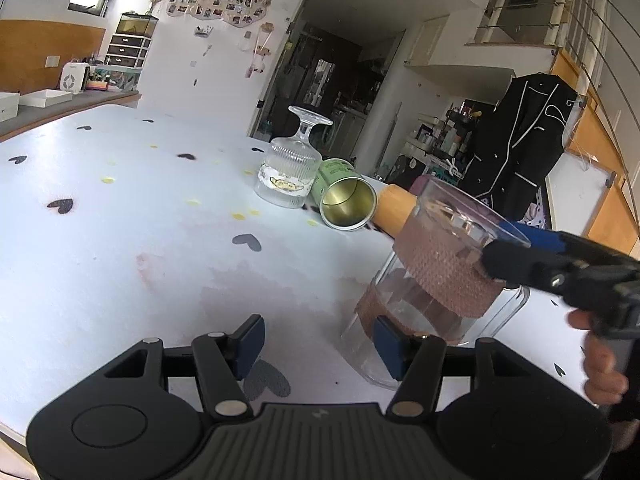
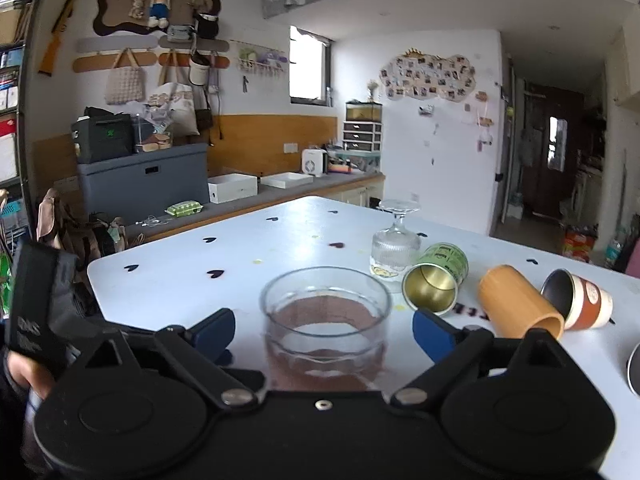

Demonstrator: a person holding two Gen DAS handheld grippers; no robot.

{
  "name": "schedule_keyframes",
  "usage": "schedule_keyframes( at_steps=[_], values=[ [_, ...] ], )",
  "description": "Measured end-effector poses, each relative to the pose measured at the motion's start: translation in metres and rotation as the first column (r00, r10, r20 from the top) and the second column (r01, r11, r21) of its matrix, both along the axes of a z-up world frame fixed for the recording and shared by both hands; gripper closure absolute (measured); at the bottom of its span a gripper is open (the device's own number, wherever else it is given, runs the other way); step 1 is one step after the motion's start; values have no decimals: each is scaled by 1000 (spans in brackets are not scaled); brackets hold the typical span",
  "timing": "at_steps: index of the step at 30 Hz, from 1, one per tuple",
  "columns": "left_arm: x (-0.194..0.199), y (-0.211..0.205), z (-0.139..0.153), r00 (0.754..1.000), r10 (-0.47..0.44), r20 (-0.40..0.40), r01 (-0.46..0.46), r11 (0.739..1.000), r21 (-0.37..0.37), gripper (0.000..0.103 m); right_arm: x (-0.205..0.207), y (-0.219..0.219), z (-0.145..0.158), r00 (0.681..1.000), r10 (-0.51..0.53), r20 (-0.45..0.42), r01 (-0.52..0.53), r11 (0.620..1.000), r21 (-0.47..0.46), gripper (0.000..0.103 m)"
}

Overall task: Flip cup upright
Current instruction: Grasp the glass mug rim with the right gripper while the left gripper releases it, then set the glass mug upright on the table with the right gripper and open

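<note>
Clear glass cup [image 2: 325,312] with a brown textured band is standing mouth-up on the white heart-printed table [image 2: 240,248], between the right gripper's [image 2: 322,330] spread blue fingers.

The table is carrying everything, and the banded cup [image 1: 436,276] is sitting at its near edge with the right gripper's [image 1: 508,252] pads flanking it, a gap showing on each side in the right wrist view. The left gripper [image 1: 320,344] is hovering low just beside the cup's base, its jaws wide apart and gripping nothing. Farther back, a ribbed stemmed glass [image 2: 396,246] is standing upside down; a green tin [image 2: 436,280], a bamboo cup [image 2: 520,304] and a red-and-cream paper cup [image 2: 580,300] are lying on their sides.
</note>
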State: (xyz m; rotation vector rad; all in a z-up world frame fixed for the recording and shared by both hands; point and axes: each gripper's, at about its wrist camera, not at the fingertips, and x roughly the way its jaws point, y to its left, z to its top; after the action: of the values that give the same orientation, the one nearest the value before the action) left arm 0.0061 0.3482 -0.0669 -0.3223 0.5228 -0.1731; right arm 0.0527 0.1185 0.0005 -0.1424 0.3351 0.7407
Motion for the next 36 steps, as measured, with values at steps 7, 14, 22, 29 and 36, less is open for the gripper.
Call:
schedule_keyframes(
  at_steps=[7, 14, 22, 29, 36],
  values=[
    [-2, -7, -2, 1000, 16, 16, -17, 998, 60, 42, 35, -1, -31, 985, 144, -95, -141, 989, 44, 5],
    [-6, -6, -1, 997, 75, 33, -79, 988, 132, 32, 32, 4, -39, 982, 152, -116, -139, 984, 113, 19],
    [-10, -9, 5, 993, 99, 59, -107, 982, 154, 28, 20, -9, -38, 995, -2, -98, 11, 996, 93, 25],
    [-8, -21, 5, 993, 88, 72, -99, 982, 162, 28, 19, -78, -40, 959, -266, -100, 275, 957, 94, 25],
    [-6, -31, 2, 994, 85, 75, -97, 982, 162, 20, 14, -166, -42, 847, -527, -63, 531, 845, 65, 25]
  ],
)
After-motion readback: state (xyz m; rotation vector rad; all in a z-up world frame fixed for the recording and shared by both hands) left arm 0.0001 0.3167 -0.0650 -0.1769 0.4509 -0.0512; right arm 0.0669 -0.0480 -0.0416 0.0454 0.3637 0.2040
